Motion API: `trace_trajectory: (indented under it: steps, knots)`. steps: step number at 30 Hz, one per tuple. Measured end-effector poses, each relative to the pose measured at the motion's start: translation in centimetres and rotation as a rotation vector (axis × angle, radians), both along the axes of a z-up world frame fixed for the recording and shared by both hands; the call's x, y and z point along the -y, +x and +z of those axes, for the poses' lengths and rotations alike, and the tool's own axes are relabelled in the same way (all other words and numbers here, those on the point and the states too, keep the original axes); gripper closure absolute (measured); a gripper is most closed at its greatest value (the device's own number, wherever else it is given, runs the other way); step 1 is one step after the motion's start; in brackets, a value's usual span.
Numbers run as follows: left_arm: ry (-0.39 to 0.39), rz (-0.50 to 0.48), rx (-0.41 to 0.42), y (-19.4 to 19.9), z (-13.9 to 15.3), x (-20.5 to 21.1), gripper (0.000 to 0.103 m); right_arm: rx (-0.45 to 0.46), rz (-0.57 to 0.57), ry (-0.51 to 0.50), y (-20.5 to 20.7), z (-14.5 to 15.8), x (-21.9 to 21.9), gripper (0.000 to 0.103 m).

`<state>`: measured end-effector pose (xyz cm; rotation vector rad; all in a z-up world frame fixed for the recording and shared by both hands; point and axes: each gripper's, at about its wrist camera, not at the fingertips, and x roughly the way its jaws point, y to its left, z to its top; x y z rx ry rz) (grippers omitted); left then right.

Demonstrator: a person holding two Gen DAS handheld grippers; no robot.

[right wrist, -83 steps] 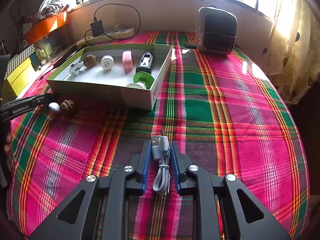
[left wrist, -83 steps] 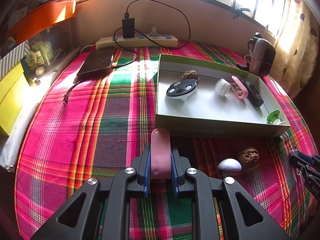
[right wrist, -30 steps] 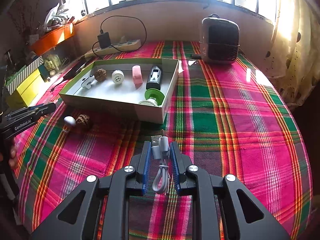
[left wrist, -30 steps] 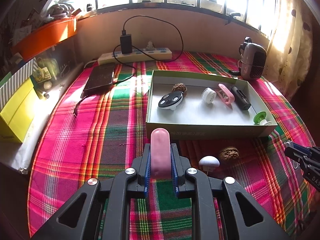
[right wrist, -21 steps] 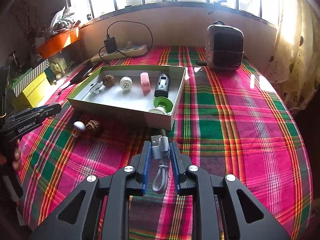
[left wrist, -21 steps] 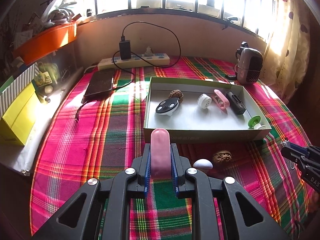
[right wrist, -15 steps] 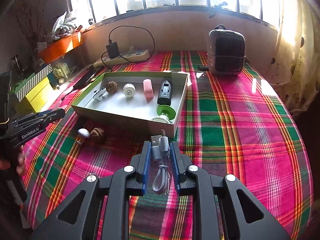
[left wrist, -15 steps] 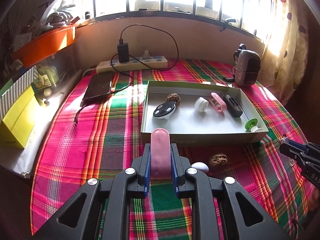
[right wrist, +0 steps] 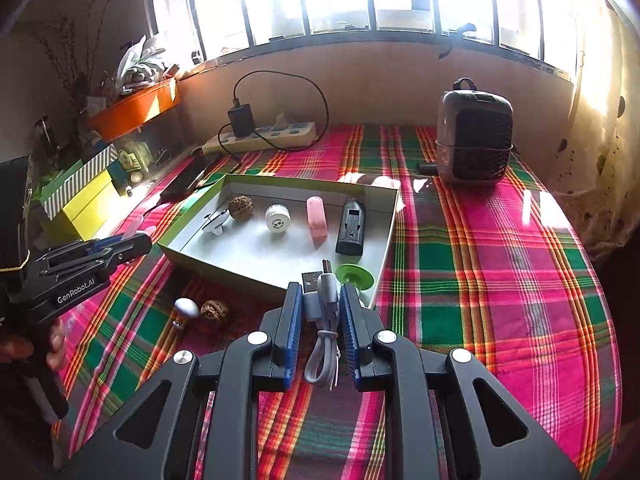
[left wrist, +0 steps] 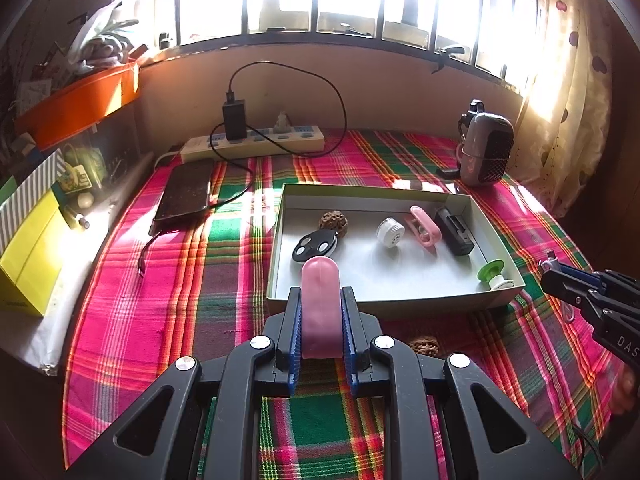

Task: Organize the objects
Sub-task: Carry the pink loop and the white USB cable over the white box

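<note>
Pink and smooth, the rounded stick [left wrist: 320,304] sits clamped between the left gripper [left wrist: 320,316] pads, its tip poking out over the near wall of the shallow box [left wrist: 400,300]. With so slick a body, I judge it could slide out if tilted steeply. The right gripper [right wrist: 320,316] is closed on a folded white USB cable [right wrist: 322,320], whose loop hangs loose behind the pads and could catch the box rim. On the plaid cloth [right wrist: 480,280] just near the box lie a walnut [right wrist: 214,310] and a white egg-shaped piece [right wrist: 186,307], still outside. Farther in, the box floor already holds a second walnut [left wrist: 333,221], a white cap [left wrist: 389,232] and a black device [left wrist: 454,231]; a careless drop could knock these about.
</note>
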<state>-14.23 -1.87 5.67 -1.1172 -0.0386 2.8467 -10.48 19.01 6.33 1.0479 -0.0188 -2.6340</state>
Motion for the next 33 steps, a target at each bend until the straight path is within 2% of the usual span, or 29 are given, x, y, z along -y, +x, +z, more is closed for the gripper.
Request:
trace_trajectory:
  steps: [13, 33]
  knots:
    - [0.018, -0.017, 0.027, -2.1, -0.6, -0.7, 0.087, 0.019, 0.044, -0.008, -3.8, 0.1, 1.7, 0.083]
    - [0.016, -0.029, 0.086, -6.2, -2.6, -1.9, 0.087, 0.118, 0.072, -0.021, -9.3, -3.2, 3.7, 0.083]
